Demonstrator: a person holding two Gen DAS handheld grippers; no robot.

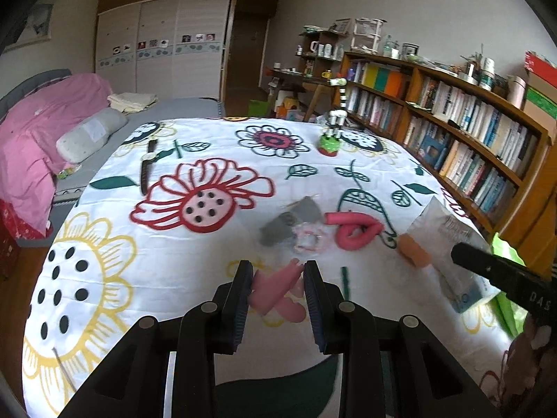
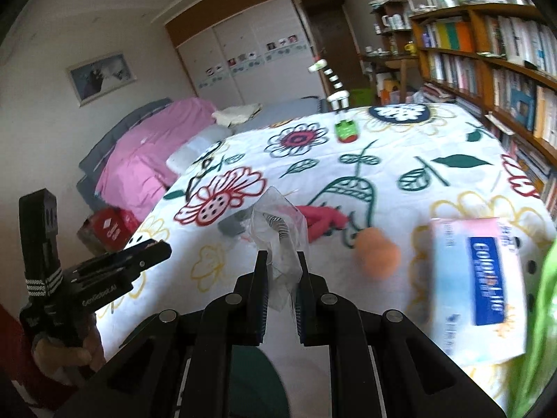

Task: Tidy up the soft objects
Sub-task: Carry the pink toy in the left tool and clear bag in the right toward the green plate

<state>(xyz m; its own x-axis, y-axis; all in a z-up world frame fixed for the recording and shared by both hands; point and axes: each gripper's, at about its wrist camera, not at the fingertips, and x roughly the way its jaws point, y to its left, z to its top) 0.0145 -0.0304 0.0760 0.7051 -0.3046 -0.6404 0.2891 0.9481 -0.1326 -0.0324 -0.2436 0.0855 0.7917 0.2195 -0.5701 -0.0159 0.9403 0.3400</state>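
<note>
Right gripper (image 2: 281, 264) is clamped on a clear plastic bag (image 2: 278, 240); left gripper (image 1: 277, 280) grasps a pink foam curler (image 1: 275, 287). Beside the tissue pack (image 2: 477, 289), orange sponge (image 2: 377, 254), red curler (image 1: 355, 231) and grey cloth (image 1: 289, 221) look unsorted

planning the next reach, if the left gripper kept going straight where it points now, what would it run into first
Probably the clear wrapped ring and grey soft piece beyond the left gripper, which grips a pink foam roller; depth is uncertain.
</note>
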